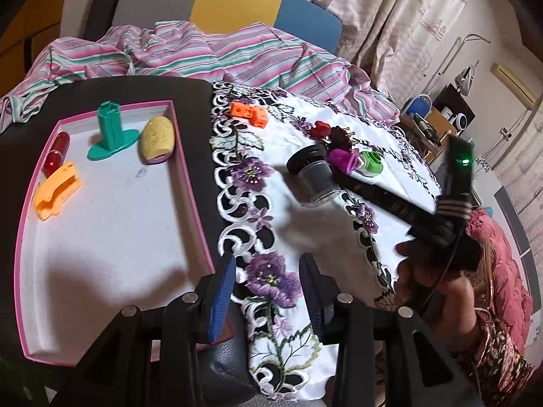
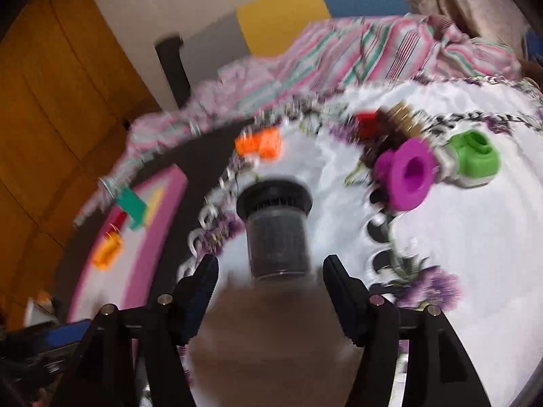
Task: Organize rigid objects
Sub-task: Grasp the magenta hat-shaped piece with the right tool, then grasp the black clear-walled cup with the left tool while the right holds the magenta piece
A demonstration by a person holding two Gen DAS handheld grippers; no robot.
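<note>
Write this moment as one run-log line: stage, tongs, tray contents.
stage: right tongs open, facing black jar | left tongs empty | tray: red, orange, teal, yellow pieces

A dark ribbed cylinder [image 2: 276, 224] lies on its side ahead of my right fingers. Beyond it to the right lie a magenta spool [image 2: 405, 173], green cap [image 2: 471, 159] and orange block [image 2: 259, 144]. Far left, a pink tray [image 1: 190, 183] holds four pieces.

The white cloth [image 1: 305, 210] looks shiny and smooth, with bumpy purple stitched flowers. The pink-rimmed tray [image 1: 190, 183] looks like matt card. The green stand [image 1: 110, 129], orange clip [image 1: 56, 191] and purple spool [image 2: 405, 173] look like smooth plastic. The striped sheet [image 1: 237, 54] is soft, crumpled cloth.
</note>
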